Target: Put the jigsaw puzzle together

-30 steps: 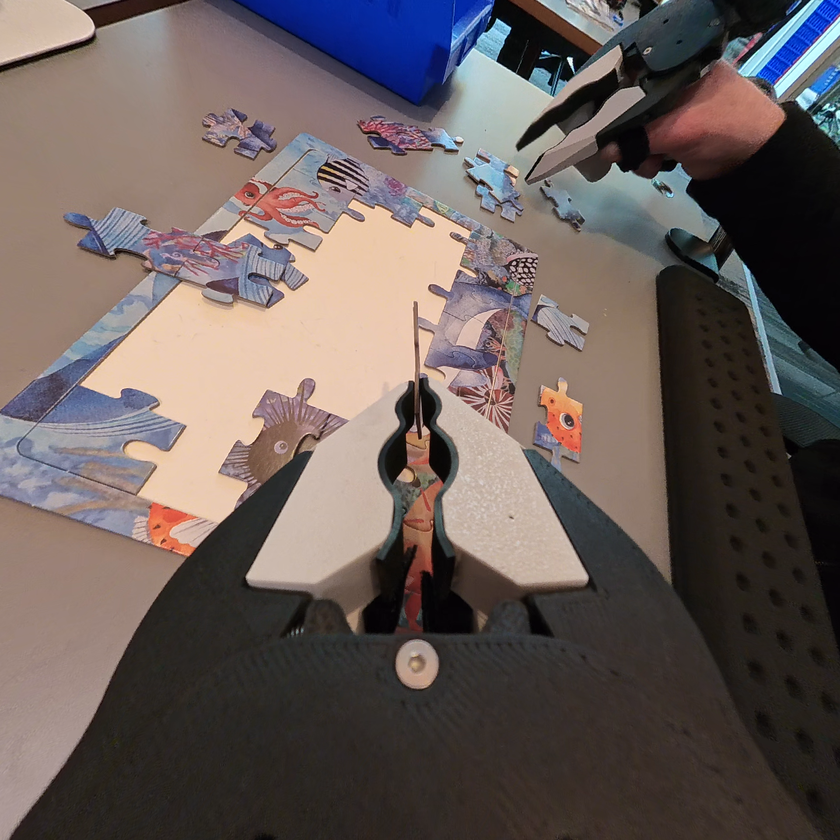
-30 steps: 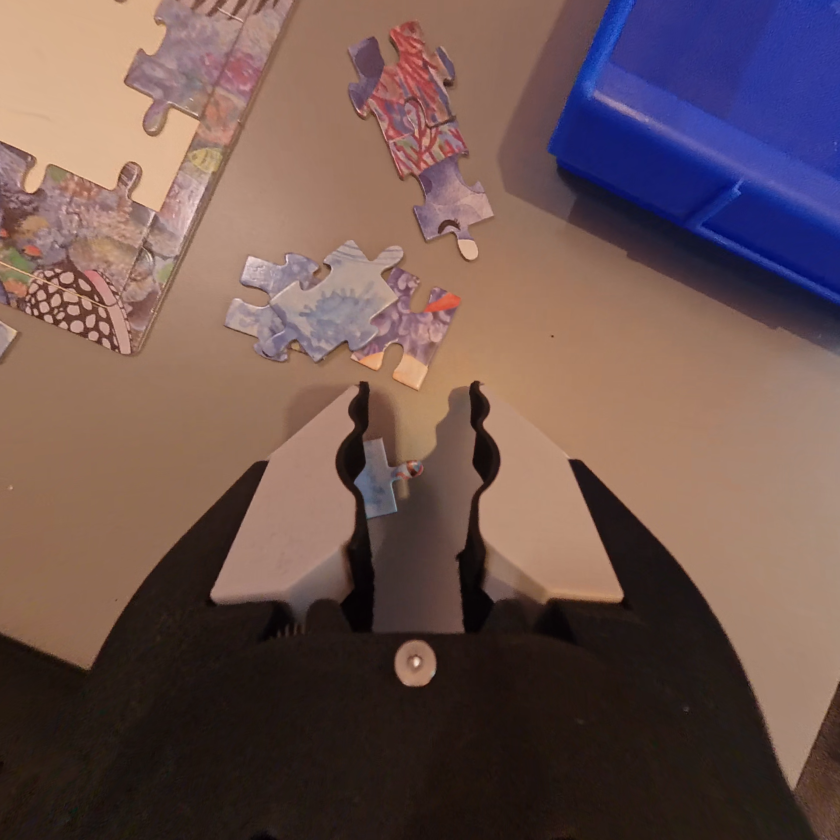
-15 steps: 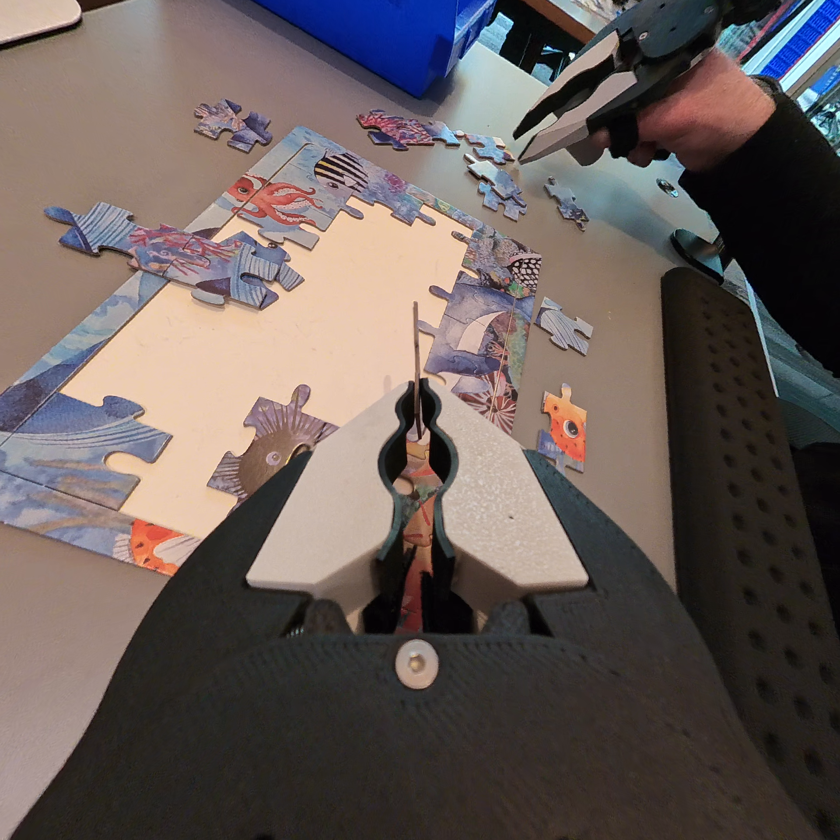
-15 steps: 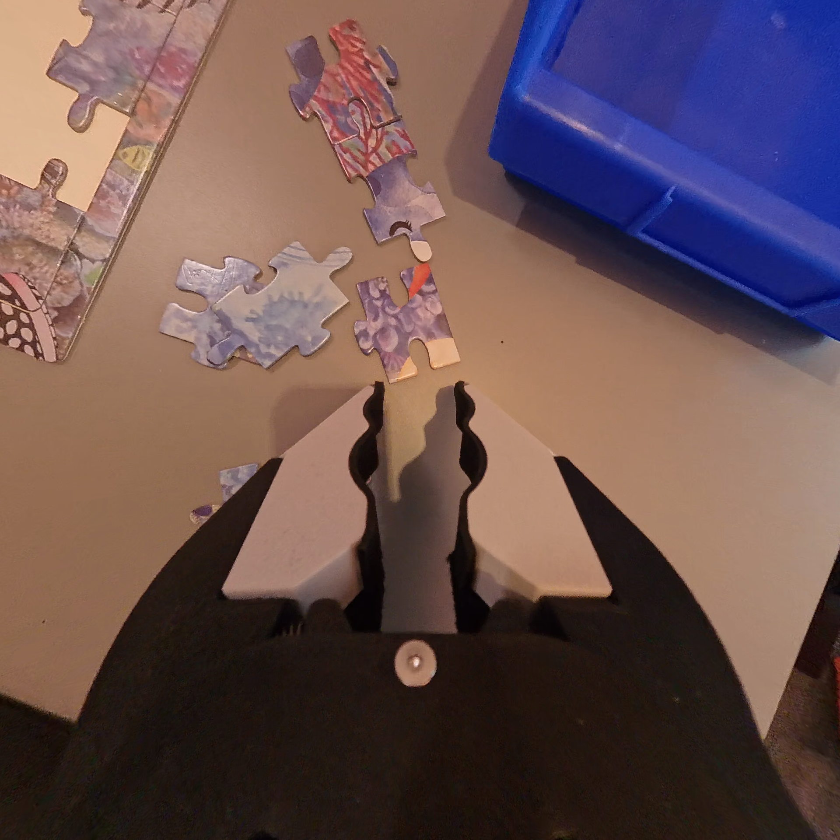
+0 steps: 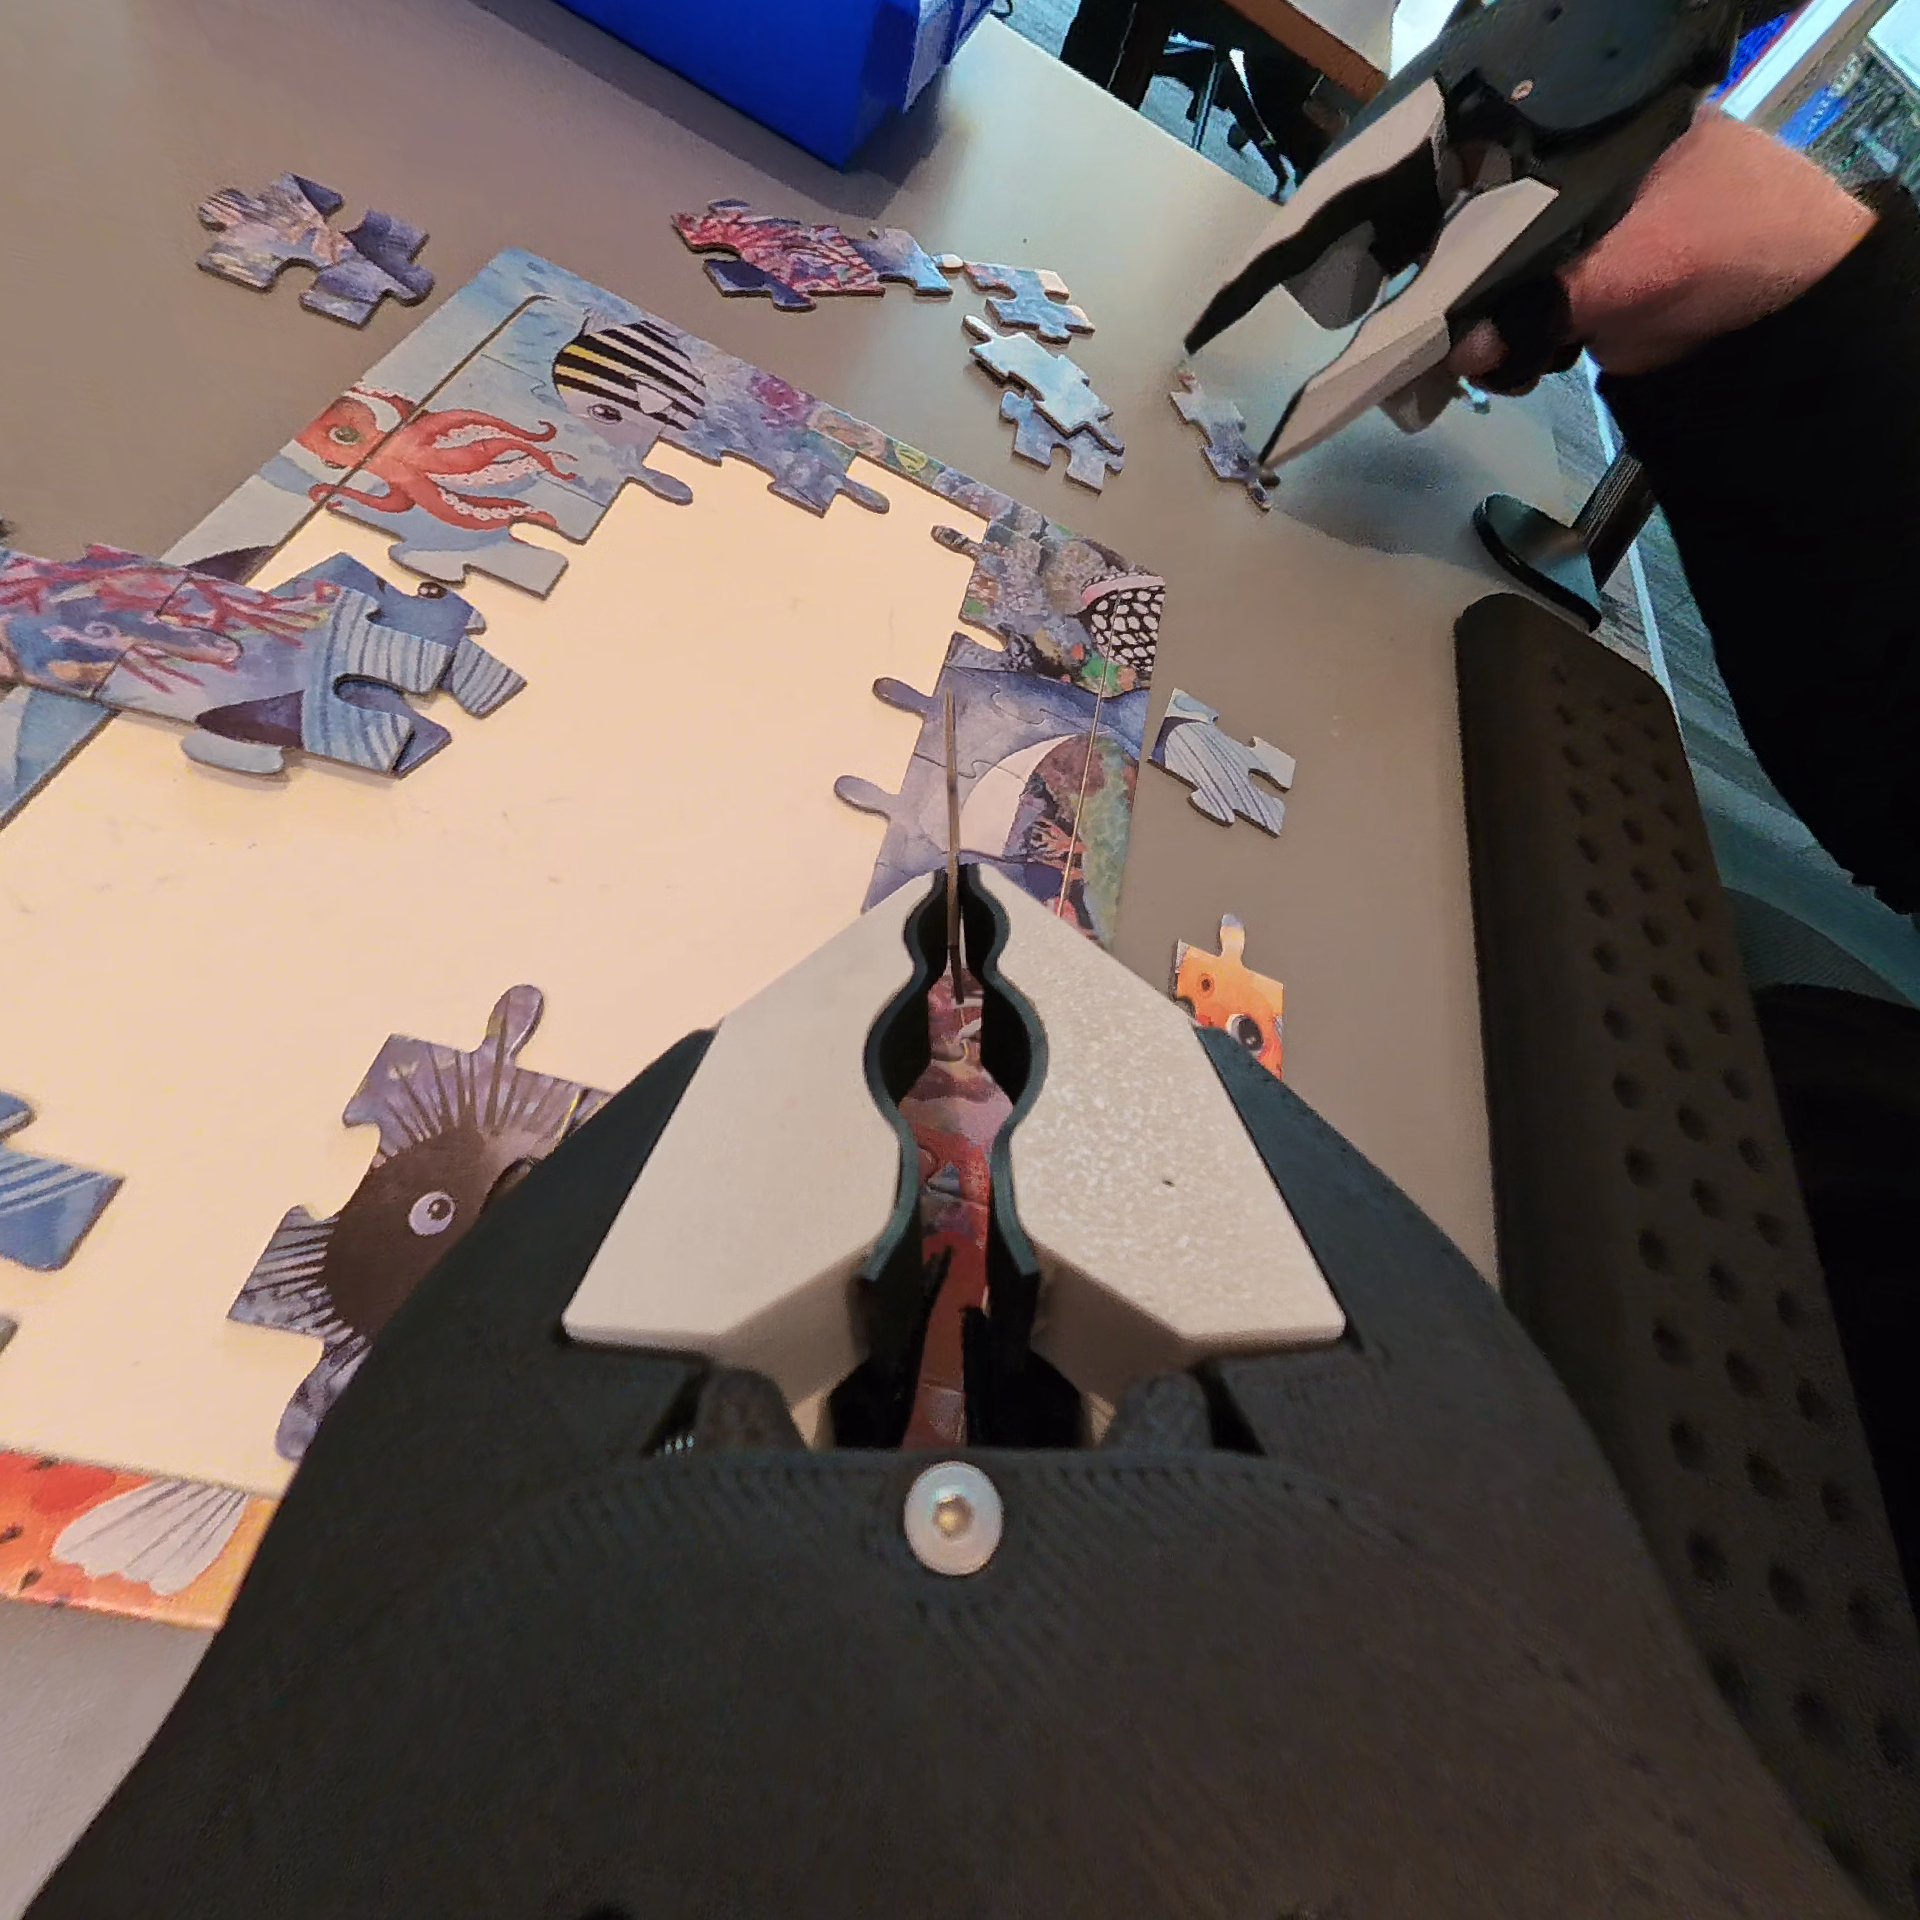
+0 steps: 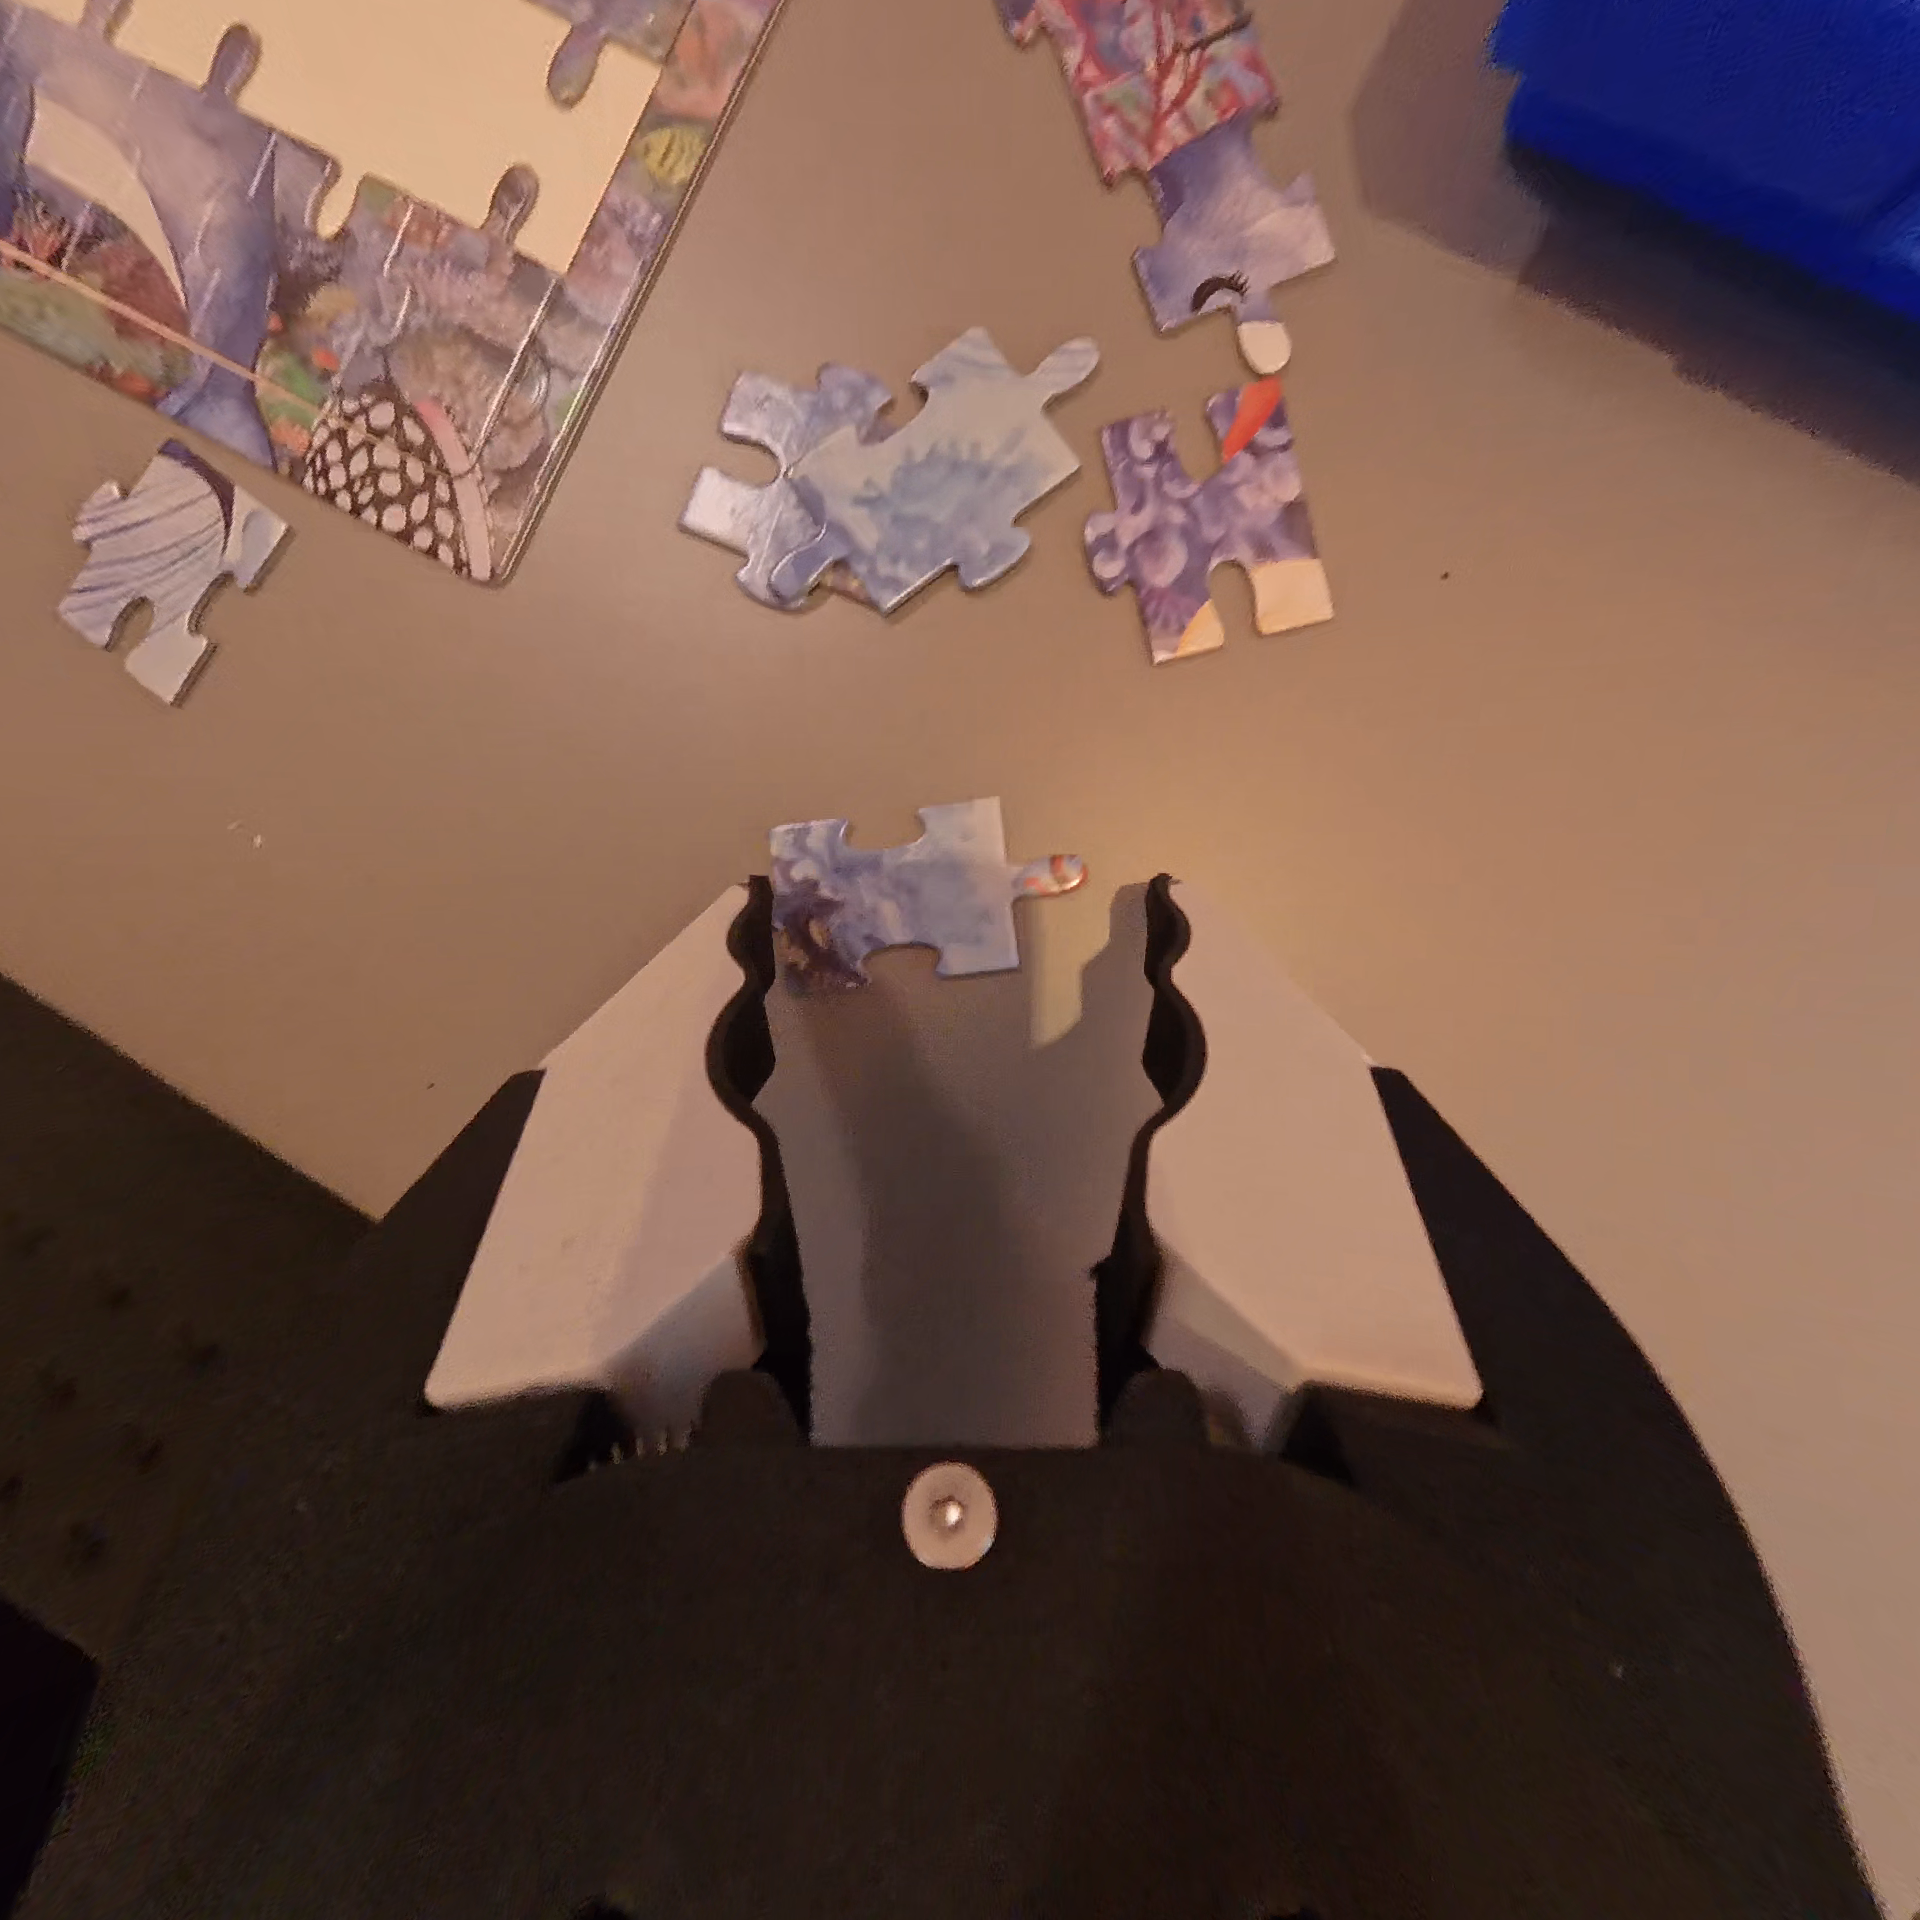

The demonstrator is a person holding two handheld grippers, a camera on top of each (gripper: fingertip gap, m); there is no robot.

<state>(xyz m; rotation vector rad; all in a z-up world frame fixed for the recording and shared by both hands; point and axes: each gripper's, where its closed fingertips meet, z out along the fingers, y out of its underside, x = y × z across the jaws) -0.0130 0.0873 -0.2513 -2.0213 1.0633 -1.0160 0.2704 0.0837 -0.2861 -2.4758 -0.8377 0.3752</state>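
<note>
Nearest in the left wrist view, the left tongs (image 5: 954, 883) are pressed together on a puzzle piece (image 5: 951, 790) held on edge, so only its thin rim shows above the tips. It hangs over the right side of the puzzle tray (image 5: 540, 790), whose pale middle is mostly unfilled. A black spiky-fish piece (image 5: 416, 1184) lies in the tray just left of the tongs. Beyond the tray's right edge an orange fish piece (image 5: 1226, 997) and a striped pale piece (image 5: 1221, 774) lie loose on the bench (image 5: 1340, 644).

In the right wrist view, the right tongs (image 6: 961, 894) are spread wide and hold nothing. A pale blue piece (image 6: 914, 899) lies flat on the bench between the tips, close against the left finger. Farther off lie two overlapping blue pieces (image 6: 894, 478), a purple piece with an orange streak (image 6: 1210, 520) and a red coral strip (image 6: 1174, 94). A blue bin (image 6: 1745, 125) stands at the far right.

The pieces look like thin, stiff card: light, flat against the bench, and apt to slide rather than lift. I would judge the best hold on the pale blue piece to be across its two opposite straight-ish edges, clear of the small orange tab, which could bend. One tip may need to wedge under an edge first.
</note>
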